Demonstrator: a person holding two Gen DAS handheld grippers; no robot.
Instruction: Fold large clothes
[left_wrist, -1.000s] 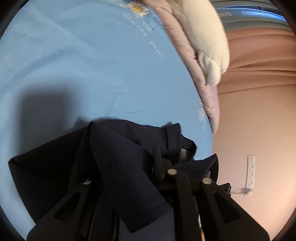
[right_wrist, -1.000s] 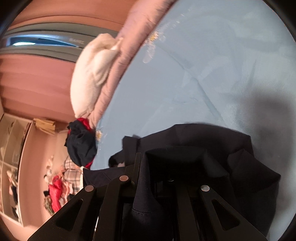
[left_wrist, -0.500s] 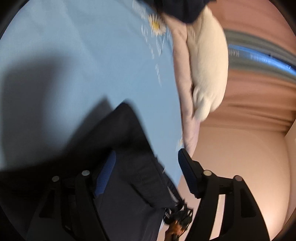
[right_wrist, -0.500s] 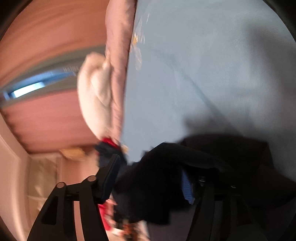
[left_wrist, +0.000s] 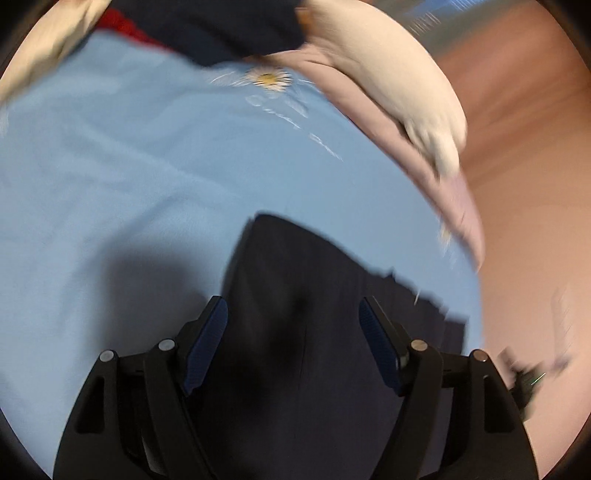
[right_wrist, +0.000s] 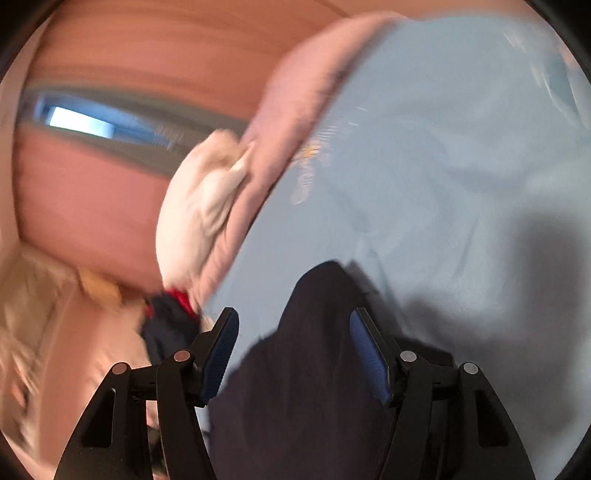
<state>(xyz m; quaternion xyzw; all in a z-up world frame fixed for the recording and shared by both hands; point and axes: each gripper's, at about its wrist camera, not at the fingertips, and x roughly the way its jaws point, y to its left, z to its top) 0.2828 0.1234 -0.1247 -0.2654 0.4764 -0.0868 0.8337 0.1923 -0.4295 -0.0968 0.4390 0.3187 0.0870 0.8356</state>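
Note:
A dark navy garment (left_wrist: 295, 314) lies on the light blue bedsheet (left_wrist: 129, 177). My left gripper (left_wrist: 293, 314) hovers above it with its jaws open, blue pads apart and nothing pinched between them. In the right wrist view the same navy garment (right_wrist: 314, 369) lies bunched below my right gripper (right_wrist: 293, 325), which is also open, its pads clear of the cloth. Both views are blurred by motion.
A cream pillow (left_wrist: 399, 81) and a pink quilt (left_wrist: 436, 177) lie along the bed's edge. A navy and red clothes pile (left_wrist: 214, 26) sits at the head of the sheet, seen as the clothes pile (right_wrist: 166, 317) off the bed's corner. A pink wall and curtains lie beyond.
Both grippers were shut on the navy garment a second ago; both have opened and let it go. The garment now lies on the sheet and both grippers have lifted away from it.

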